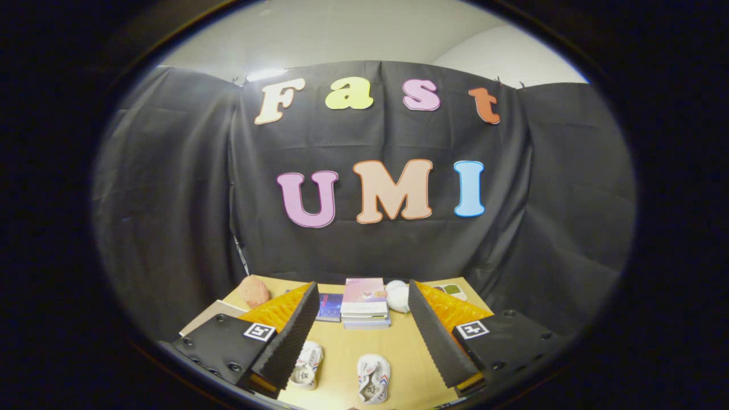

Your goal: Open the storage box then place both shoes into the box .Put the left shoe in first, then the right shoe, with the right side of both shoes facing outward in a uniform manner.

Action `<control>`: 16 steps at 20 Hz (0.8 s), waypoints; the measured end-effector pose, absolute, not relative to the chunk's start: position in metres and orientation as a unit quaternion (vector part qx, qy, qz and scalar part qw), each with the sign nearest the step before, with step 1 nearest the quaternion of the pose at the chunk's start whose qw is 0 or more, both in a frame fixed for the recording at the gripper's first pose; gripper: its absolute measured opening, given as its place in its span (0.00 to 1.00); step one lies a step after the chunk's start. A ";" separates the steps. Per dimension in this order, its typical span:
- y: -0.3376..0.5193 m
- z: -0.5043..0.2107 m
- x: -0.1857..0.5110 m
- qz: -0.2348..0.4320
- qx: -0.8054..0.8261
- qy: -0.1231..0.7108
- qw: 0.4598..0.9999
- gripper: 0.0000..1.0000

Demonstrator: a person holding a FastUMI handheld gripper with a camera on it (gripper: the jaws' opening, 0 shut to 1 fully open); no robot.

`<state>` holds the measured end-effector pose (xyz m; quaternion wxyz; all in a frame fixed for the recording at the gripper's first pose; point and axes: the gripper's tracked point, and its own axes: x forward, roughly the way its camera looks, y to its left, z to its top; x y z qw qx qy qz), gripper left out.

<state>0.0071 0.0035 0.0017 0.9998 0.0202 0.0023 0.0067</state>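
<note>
Your gripper (364,336) hangs spread wide and empty above the table (404,353); both shoes, left (307,364) and right (373,377), lie unpacked, so everything remains.

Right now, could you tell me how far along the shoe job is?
Nothing looks done yet. Both shoes, one by the near finger and the other between the fingers, lie on the table. The hand-held gripper is open, holding nothing. Opening the box and packing both shoes remain.
</note>
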 end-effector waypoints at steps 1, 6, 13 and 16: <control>0.004 0.001 0.007 0.007 0.020 0.003 1.000 0.99; 0.005 -0.001 0.009 0.012 0.014 0.008 1.000 0.99; -0.002 -0.009 0.013 0.010 0.010 0.016 1.000 0.99; -0.004 -0.012 0.014 0.011 0.014 0.018 1.000 0.99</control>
